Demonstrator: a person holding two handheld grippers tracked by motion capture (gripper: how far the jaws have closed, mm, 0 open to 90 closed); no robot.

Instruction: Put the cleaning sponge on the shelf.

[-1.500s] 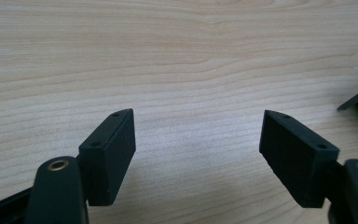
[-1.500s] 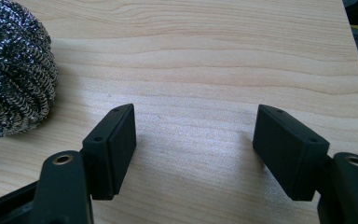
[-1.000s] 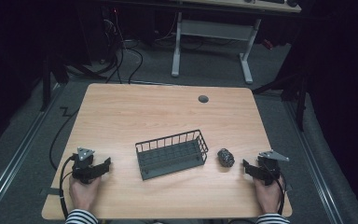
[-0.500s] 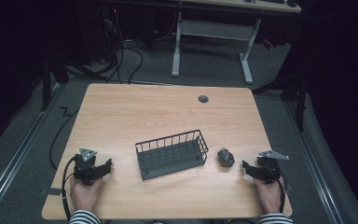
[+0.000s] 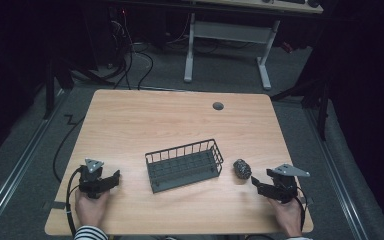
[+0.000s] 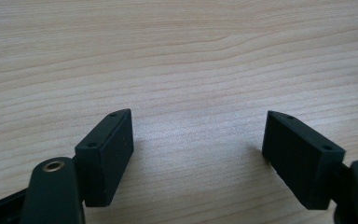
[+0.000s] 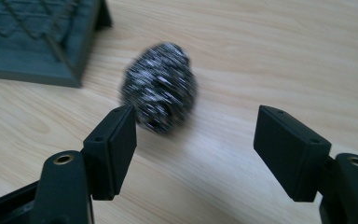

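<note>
A dark wire basket (image 5: pixel 184 164) stands empty near the middle of the wooden table (image 5: pixel 180 120). Just right of it lies a steel-wool scrubber ball (image 5: pixel 242 168). My right gripper (image 5: pixel 256 182) rests at the front right, open, its jaws pointing left at the ball, which lies a short way ahead. In the right gripper view the scrubber (image 7: pixel 161 93) sits just beyond my left jaw, untouched, with the basket corner (image 7: pixel 37 42) at upper left. My left gripper (image 5: pixel 114 177) lies at the front left, open; the left gripper view (image 6: pixel 198 140) has bare wood between the jaws.
A round cable grommet (image 5: pixel 218 106) sits near the table's far edge. Beyond the table stand a white desk frame (image 5: pixel 230 45) and cables on the floor (image 5: pixel 130 65). A black cable (image 5: pixel 65 145) hangs off the table's left side.
The left gripper has shifted slightly to the right and forward. The right gripper, basket and scrubber have stayed put.
</note>
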